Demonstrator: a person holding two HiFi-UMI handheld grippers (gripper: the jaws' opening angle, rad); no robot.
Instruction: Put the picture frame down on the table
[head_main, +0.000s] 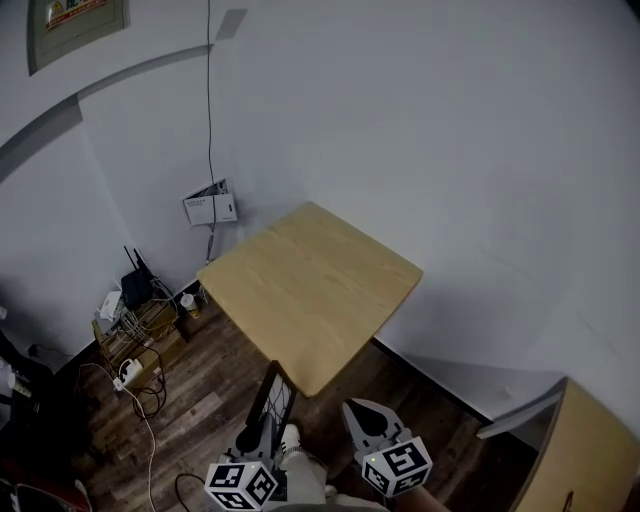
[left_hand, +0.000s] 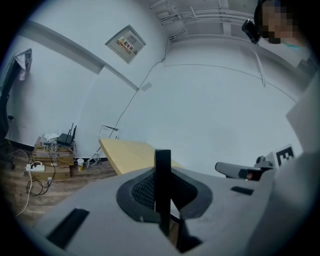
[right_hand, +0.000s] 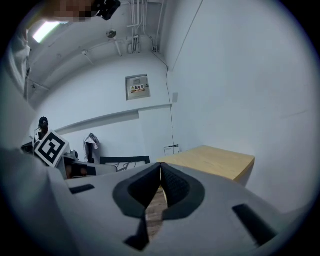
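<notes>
Standing position: behind the operator, facing the desk (head_main: 310, 290).

1. The picture frame (head_main: 278, 395) is not on the desk. It is held in the air, low and close to the operator, above the wooden floor (head_main: 215, 395) and well apart from the desk's near corner.
2. The left hand-held gripper (head_main: 258, 432) is clamped on the picture frame. In the left gripper view, the frame's dark edge (left_hand: 162, 170) stands upright between the two jaws, which press on it from either side.
3. The right hand-held gripper (head_main: 362, 408) is closed and empty. Its own view shows the jaws meeting at the tips with nothing between them. It gives the frame no support.
4. The desk top is bare light wood.

Risks, as judged:
- The hold is on one thin edge only. A quick swing toward the desk could make the frame pivot or slip in the jaws.
- The desk presents a corner to the operator. A low approach could knock the frame against that corner or edge.
- A release too near the rim could leave the frame overhanging, so that it drops to the floor.
- Opening the jaws while the frame is upright could let it topple flat with a knock.
</notes>
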